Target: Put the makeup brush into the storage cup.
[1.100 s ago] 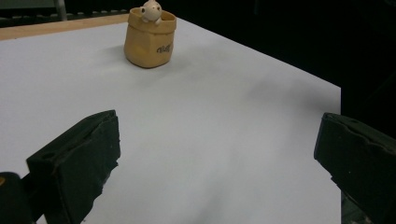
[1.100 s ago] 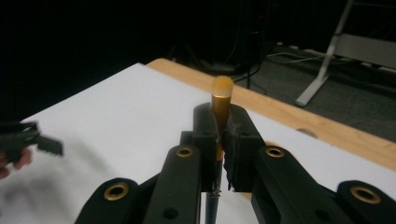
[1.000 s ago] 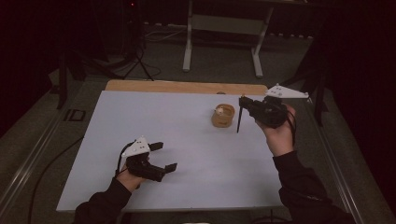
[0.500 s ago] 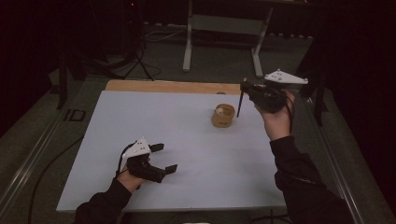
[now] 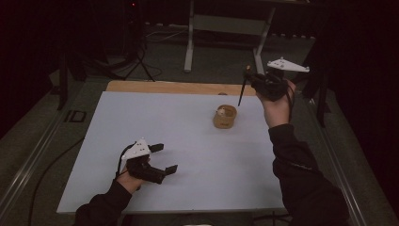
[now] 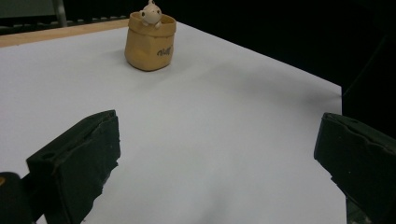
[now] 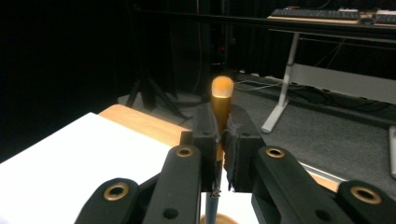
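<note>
Clearly the right gripper (image 7: 222, 135) pinches a thin makeup brush (image 7: 221, 100) above the table's far right corner, its gold ferrule and blurred tip poking past the pads, its dark handle cut off below. Left gripper (image 5: 160, 157) rests gaping and empty on the white table (image 5: 188, 141), well apart from the tan pouch-shaped holder (image 5: 225, 117).

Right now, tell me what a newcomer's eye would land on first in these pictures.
First, the right gripper, raised over the table's far right corner, shut on a thin brush with an orange tip. Next, the small tan pot with a little figure peeking from it, standing alone on the white table right of the middle. The left gripper rests near the front edge, jaws wide open.
</note>
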### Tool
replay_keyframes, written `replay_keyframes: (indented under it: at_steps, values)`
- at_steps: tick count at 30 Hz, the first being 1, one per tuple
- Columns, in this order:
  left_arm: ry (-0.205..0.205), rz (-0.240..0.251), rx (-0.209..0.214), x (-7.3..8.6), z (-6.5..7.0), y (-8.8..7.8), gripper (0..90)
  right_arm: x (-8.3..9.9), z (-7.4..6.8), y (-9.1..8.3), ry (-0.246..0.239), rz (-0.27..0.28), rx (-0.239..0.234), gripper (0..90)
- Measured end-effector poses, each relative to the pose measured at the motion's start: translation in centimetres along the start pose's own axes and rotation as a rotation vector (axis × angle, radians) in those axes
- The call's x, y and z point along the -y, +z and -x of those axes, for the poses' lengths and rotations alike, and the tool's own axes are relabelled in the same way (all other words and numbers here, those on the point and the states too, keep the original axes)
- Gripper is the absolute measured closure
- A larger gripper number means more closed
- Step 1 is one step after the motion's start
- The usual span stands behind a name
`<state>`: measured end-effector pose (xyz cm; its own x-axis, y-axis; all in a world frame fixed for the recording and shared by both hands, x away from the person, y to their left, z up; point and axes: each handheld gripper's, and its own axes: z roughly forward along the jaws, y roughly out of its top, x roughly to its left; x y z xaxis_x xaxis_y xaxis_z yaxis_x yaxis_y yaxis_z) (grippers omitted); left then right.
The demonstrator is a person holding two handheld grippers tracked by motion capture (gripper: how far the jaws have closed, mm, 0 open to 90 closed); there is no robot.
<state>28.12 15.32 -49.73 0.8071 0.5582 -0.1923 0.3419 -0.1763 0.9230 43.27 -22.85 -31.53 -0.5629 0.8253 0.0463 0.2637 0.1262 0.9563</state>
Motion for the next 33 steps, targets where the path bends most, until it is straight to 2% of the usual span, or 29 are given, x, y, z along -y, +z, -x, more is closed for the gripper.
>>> replay_keyframes:
  at_steps: [3,7,14,17,19,22,26,33]
  values:
    - [0.002,-0.003,-0.006,0.1,-0.1,0.0,1.1,-0.2,0.3,0.5,0.002,0.011,0.006,83.9]
    - [0.012,-0.001,-0.010,0.1,0.0,0.0,1.1,-0.2,0.7,1.4,0.033,0.012,0.014,83.8]
    - [0.022,0.007,-0.008,0.1,-0.1,0.0,1.1,0.1,1.3,2.8,0.032,-0.001,0.051,84.0]
    - [0.023,0.007,-0.007,0.2,0.0,0.0,1.1,0.5,1.7,3.3,0.048,-0.003,0.060,84.0]
    - [0.007,-0.006,0.019,0.1,0.0,0.0,1.1,0.8,1.9,3.6,0.048,-0.010,0.074,84.1]
    - [0.015,-0.004,0.013,0.1,0.0,0.0,1.1,1.3,2.2,4.1,0.067,-0.019,0.079,84.1]
    - [0.021,0.005,0.000,0.2,-0.1,-0.1,1.1,2.0,2.3,4.8,0.065,-0.044,0.088,84.1]
    - [0.012,0.009,-0.002,0.2,-0.2,-0.1,1.1,3.2,2.3,5.6,0.073,-0.048,0.076,84.0]
